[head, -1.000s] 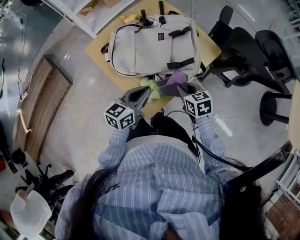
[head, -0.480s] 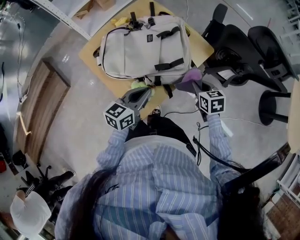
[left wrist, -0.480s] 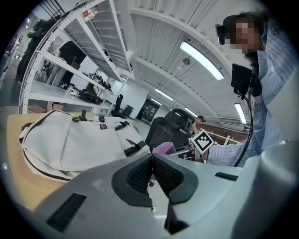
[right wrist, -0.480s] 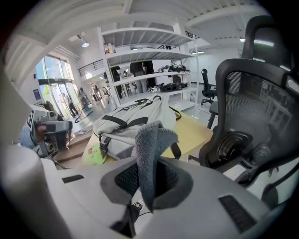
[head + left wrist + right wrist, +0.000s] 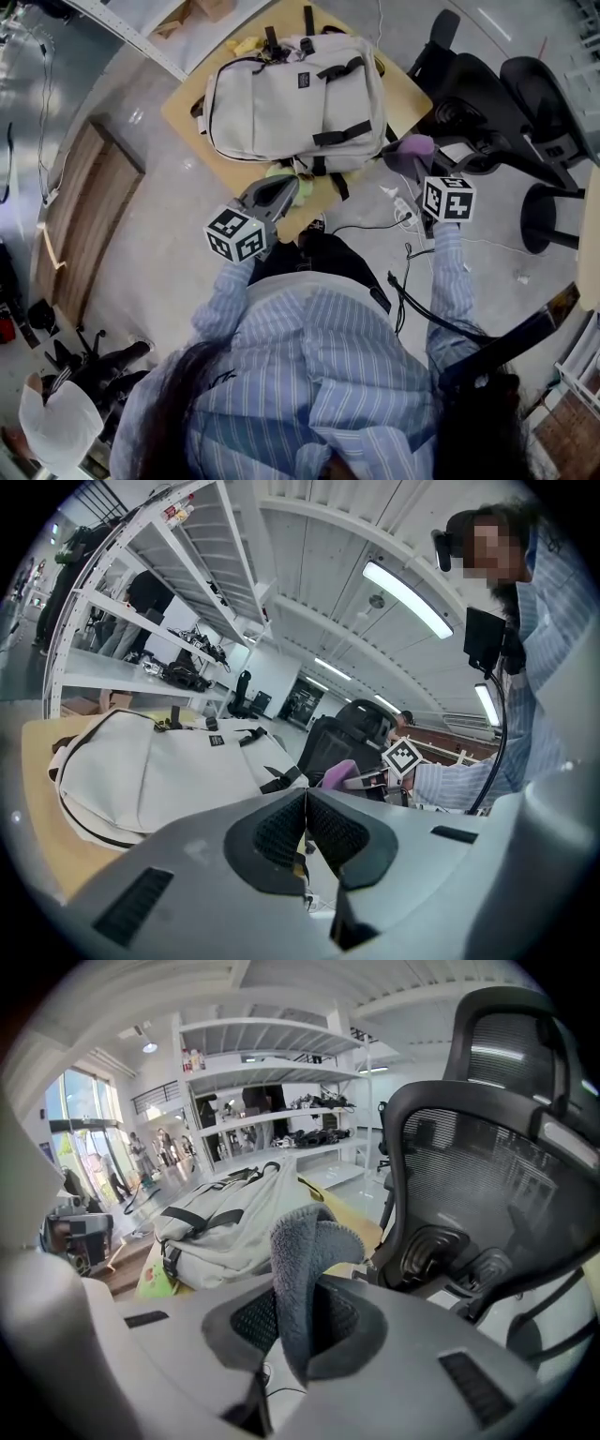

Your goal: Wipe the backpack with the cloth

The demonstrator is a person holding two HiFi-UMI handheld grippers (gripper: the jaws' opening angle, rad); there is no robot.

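A light grey backpack (image 5: pixel 295 98) with black straps lies flat on a small wooden table (image 5: pixel 187 108). My right gripper (image 5: pixel 414 167) is shut on a purple cloth (image 5: pixel 415 147). It hangs off the table's right front corner, beside the backpack and apart from it. In the right gripper view the folded cloth (image 5: pixel 305 1241) sticks up between the jaws of the right gripper (image 5: pixel 302 1309), with the backpack (image 5: pixel 234 1213) behind it to the left. My left gripper (image 5: pixel 279 190) is shut and empty at the table's front edge. The left gripper (image 5: pixel 306 803) looks across the backpack (image 5: pixel 159 761).
A green rag (image 5: pixel 279 172) lies at the table's front edge by the left gripper. Black office chairs (image 5: pixel 487 103) stand close to the right, and one chair back (image 5: pixel 487 1176) is right beside the cloth. Cables (image 5: pixel 403 211) trail on the floor. A wooden panel (image 5: pixel 89 216) lies at the left.
My right gripper has carried the purple cloth to the right, from the backpack's front edge to beside the table corner near the chair. The left gripper has stayed put.
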